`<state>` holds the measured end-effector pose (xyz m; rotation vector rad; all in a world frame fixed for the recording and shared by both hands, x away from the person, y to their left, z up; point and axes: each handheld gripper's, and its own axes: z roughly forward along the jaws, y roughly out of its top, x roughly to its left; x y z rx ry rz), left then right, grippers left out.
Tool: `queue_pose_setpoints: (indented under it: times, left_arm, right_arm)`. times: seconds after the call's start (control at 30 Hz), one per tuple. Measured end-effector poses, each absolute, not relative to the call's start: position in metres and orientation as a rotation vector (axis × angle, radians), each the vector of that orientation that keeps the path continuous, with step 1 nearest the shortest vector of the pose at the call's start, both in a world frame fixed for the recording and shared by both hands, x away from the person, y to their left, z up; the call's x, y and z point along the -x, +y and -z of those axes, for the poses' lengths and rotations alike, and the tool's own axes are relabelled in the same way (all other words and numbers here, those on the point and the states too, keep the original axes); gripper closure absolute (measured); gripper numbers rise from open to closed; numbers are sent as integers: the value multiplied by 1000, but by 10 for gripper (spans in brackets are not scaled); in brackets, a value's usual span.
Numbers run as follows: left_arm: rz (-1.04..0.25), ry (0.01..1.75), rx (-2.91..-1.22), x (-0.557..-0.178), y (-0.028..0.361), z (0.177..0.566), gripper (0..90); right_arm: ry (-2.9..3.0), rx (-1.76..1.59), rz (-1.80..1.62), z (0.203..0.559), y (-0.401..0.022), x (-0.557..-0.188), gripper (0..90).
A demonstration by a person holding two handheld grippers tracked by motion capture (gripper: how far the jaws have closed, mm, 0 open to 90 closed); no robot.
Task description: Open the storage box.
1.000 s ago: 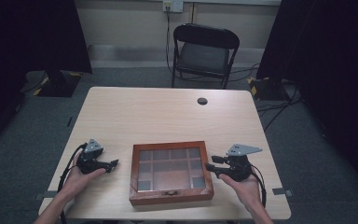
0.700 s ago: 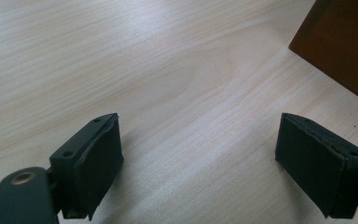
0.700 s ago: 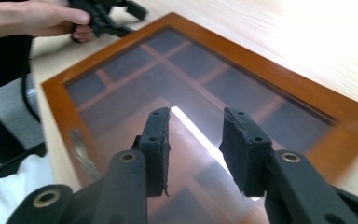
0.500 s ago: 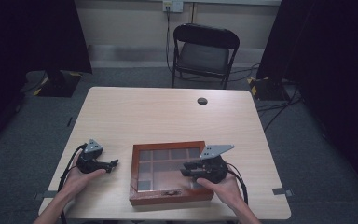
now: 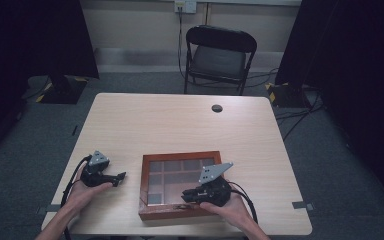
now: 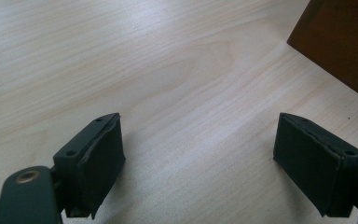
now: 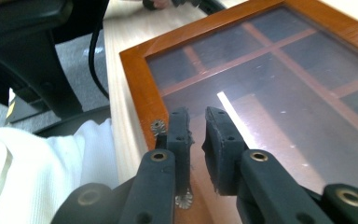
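Note:
A brown wooden box (image 5: 180, 157) with a glass lid over several compartments sits near the table's front edge. My right gripper (image 5: 186, 195) lies over the front part of that lid, pointing left. In the right gripper view its jaws (image 7: 198, 126) have just been closing and stand shut with nothing between them, just above the glass beside the box's front frame (image 7: 135, 79) and a small metal fitting (image 7: 158, 126). My left gripper (image 5: 121, 176) rests on the table left of the box, open (image 6: 198, 158), with bare wood between its pads. A corner of the box (image 6: 340, 42) shows ahead of it.
A black folding chair (image 5: 220, 52) stands behind the table. A small dark round object (image 5: 217, 108) lies near the table's far edge. Dark curtains hang at both sides. The person's white clothing (image 7: 28, 177) is close to the table's front edge.
My right gripper has moved left, from beside the box's right side to over the front of the lid, and its jaws have closed. The left gripper has kept still.

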<state>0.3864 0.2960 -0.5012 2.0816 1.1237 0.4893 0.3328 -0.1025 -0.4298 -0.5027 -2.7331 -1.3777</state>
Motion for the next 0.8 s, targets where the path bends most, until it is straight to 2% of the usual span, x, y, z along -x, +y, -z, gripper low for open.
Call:
queue_pose_setpoints:
  times: [0.67,0.8]
  left_arm:
    - [-462,1096,-2062,-381,293,490,176]
    - [-459,1089,-2067,-380,291,489,177]
  right_arm:
    - [-2719,407,1341,436,-100,-327,779]
    - [-2724,390,1303,440,-99,-326,809]
